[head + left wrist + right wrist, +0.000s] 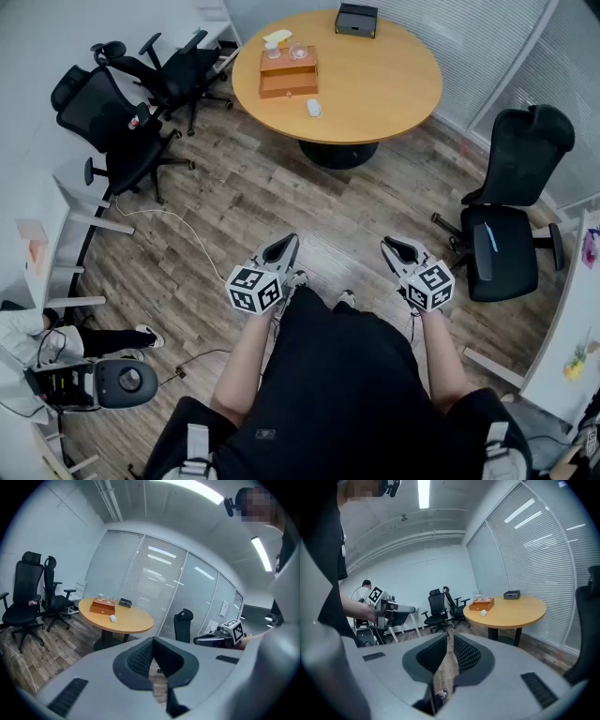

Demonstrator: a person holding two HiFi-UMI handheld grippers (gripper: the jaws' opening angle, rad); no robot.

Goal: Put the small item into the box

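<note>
A small white item (313,108) lies on the round wooden table (394,84), just in front of an open wooden box (289,72). The left gripper view has the item (113,618) and box (102,606) far ahead, and so does the right gripper view, with item (483,613) and box (481,604). My left gripper (286,244) and right gripper (394,247) are held side by side at waist height over the floor, well short of the table. Both are shut and hold nothing. Each one sees the other: right gripper (225,633), left gripper (389,606).
A flat black box (356,19) sits at the table's far edge. Two black office chairs (122,112) stand to the left and one (511,216) to the right. A white cable (178,225) runs over the wood floor. A seated person (37,342) and a device (112,382) are at the lower left.
</note>
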